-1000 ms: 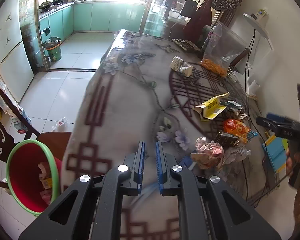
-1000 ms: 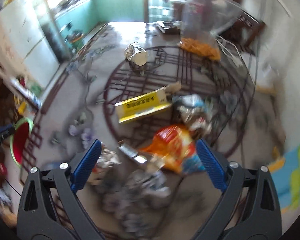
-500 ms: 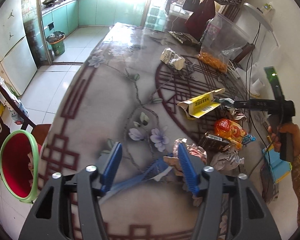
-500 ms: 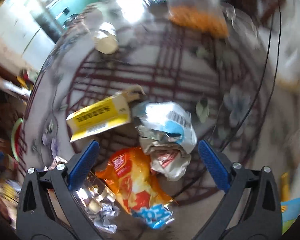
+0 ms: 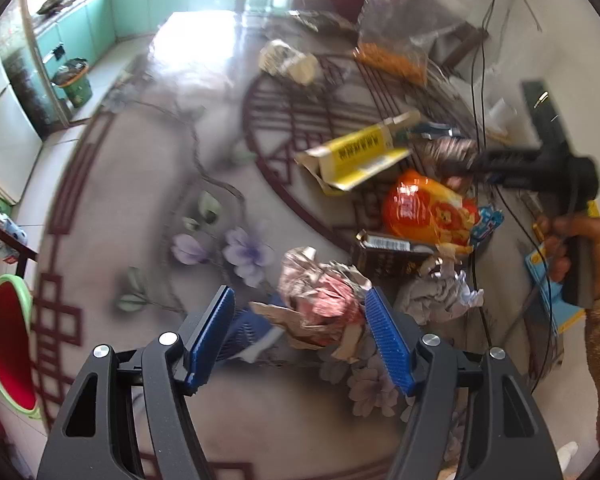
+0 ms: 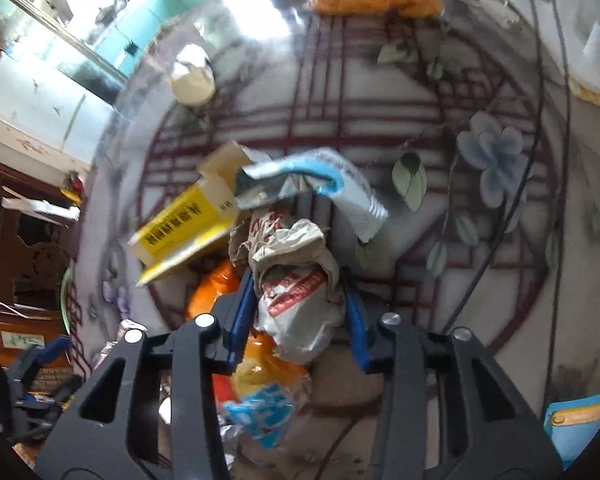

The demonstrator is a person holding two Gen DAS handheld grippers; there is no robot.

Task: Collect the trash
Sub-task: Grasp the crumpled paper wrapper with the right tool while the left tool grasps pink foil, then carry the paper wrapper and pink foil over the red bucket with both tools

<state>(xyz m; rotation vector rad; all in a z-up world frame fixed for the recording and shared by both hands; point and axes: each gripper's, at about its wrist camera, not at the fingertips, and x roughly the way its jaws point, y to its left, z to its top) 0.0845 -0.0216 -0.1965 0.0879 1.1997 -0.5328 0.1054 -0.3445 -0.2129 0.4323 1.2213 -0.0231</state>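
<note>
One yellow box (image 5: 356, 154) and one orange bag (image 5: 424, 208) lie on the bench (image 5: 140, 184). Beside the box, the right hand-held gripper (image 6: 300, 312), jaws just closing, grips a crumpled white wrapper (image 6: 296, 292); the left hand-held gripper (image 5: 300, 332), jaws just opening, straddles a pink wad (image 5: 324, 300), blurred.

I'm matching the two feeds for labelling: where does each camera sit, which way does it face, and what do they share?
Left wrist: on the left gripper, facing steeply down over a crumpled pink wrapper; its own blue-padded fingers and the person's right hand show.
Right wrist: on the right gripper, facing steeply down onto a crumpled white bag; only its fingers show.
Shared: yellow box, orange snack bag.
</note>
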